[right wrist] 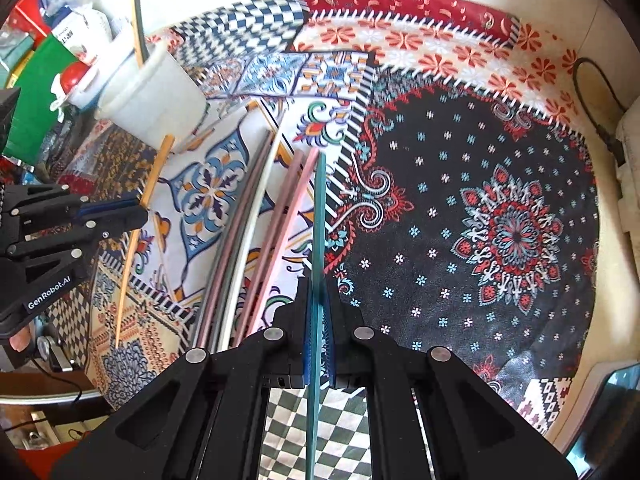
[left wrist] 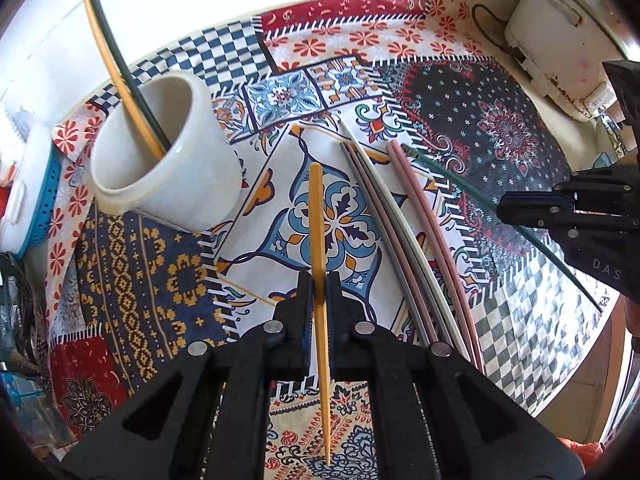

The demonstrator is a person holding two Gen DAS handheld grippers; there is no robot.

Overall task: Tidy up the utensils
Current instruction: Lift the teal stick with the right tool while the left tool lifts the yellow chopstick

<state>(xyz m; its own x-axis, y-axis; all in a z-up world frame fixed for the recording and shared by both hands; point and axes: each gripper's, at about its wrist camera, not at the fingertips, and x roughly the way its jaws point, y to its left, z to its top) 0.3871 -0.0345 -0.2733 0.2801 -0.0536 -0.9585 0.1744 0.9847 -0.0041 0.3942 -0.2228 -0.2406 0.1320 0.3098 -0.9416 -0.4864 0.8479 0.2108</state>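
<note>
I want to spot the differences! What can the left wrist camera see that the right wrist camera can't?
Only the left wrist view: a white appliance at the table's far right corner, and a blue perforated tray at the left edge.

Only the right wrist view: a green box and a red-capped bottle behind the cup.

Both: the white cup with two chopsticks inside, the patterned tablecloth, loose pink and grey chopsticks, the left gripper with jaws shut on a yellow chopstick, and the right gripper with jaws shut on a green chopstick.
</note>
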